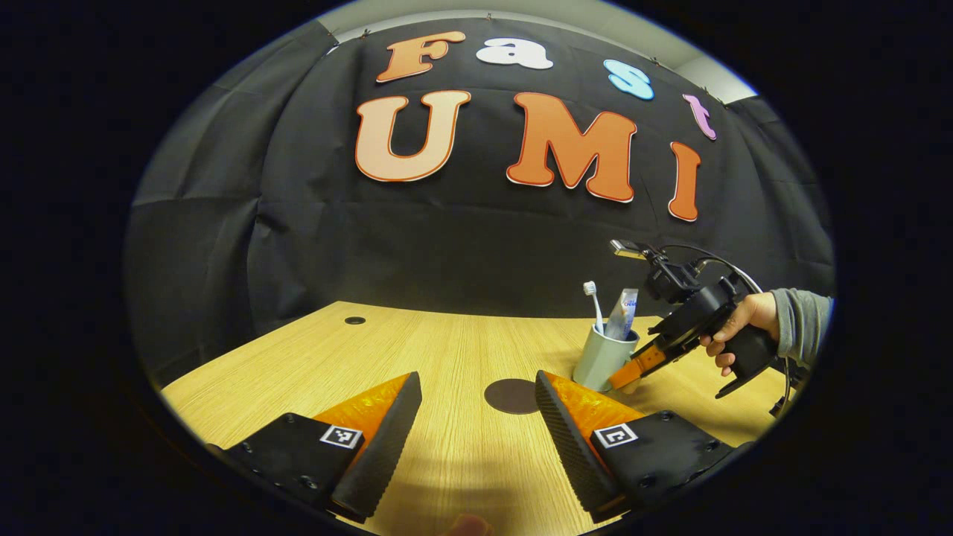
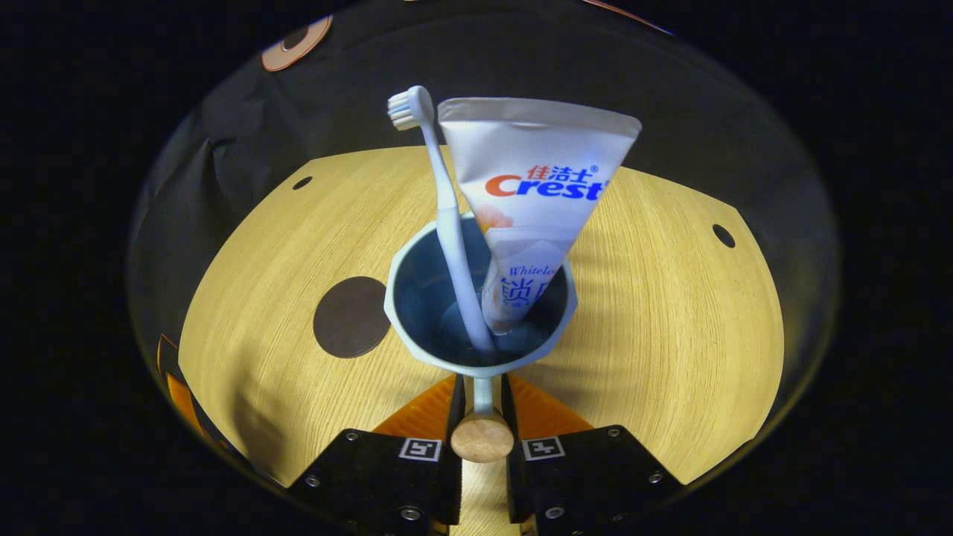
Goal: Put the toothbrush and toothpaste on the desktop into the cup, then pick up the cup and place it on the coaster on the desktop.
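1. I see the toothbrush [image 2: 456, 246] standing nearly upright in the cup [image 2: 417, 298], long axis vertical, bristle head up and its handle end down on the cup's floor; it leans slightly toward the left of the right gripper view.
2. The toothpaste [image 2: 532, 201] stands in the same cup just right of the brush, its narrow cap end down inside and its flat crimped end up, long axis close to vertical, tilted a little to the right.
3. The cup sits upright on the desk [image 2: 670, 298], mouth open upward, holding both items. In the left gripper view I see the cup [image 1: 599, 357] toward the far right of the desk with the brush [image 1: 593, 301] and tube [image 1: 622, 313] sticking out above its rim.
4. My right claw [image 2: 482, 406] is drawn narrow, both fingers pressing on the cup's handle, whose rounded wooden end shows between them. From the left gripper view the right claw [image 1: 633, 368] reaches the cup's near right side, held by a hand [image 1: 733, 327] in a grey sleeve.
5. My left claw [image 1: 476, 417] is spread wide and holds nothing, over the near desk.
6. The dark round coaster [image 2: 350, 316] lies flat on the desk, left of the cup and apart from it; I also see the coaster [image 1: 512, 395] between the left claw's fingers.
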The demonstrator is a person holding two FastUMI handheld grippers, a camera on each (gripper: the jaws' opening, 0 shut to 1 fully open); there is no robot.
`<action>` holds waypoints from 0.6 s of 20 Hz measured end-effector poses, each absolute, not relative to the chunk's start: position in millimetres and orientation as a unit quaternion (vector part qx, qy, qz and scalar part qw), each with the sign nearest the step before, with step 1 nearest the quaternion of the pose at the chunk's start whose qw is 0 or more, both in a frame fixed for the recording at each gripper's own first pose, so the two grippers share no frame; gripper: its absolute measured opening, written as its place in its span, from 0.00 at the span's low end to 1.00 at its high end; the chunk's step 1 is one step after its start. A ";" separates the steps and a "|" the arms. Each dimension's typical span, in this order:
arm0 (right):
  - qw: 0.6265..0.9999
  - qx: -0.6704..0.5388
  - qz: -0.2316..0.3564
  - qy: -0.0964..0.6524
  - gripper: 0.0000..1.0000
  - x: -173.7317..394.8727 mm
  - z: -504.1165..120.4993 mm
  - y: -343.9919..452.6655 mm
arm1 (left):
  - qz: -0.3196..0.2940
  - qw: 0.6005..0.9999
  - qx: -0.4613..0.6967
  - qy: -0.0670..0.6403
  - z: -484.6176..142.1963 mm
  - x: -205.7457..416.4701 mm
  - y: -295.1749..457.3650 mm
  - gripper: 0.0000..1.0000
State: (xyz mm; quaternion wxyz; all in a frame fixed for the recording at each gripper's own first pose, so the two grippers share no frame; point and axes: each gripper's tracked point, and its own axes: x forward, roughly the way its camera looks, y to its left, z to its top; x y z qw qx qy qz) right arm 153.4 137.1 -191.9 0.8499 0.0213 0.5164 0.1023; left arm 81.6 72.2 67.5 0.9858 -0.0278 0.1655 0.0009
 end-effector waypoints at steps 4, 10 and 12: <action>0.852 0.012 0.118 0.509 0.25 156.0 -189.4 137.8 | 0.006 0.986 -0.017 0.168 64.2 79.8 74.7 0.97; 0.857 -0.004 0.144 0.495 0.25 160.0 -189.1 137.8 | 0.002 0.986 -0.016 0.166 62.8 78.4 75.6 0.97; 0.856 -0.010 0.152 0.494 0.25 161.4 -189.2 138.6 | 0.004 0.987 -0.010 0.163 63.8 78.8 78.8 0.97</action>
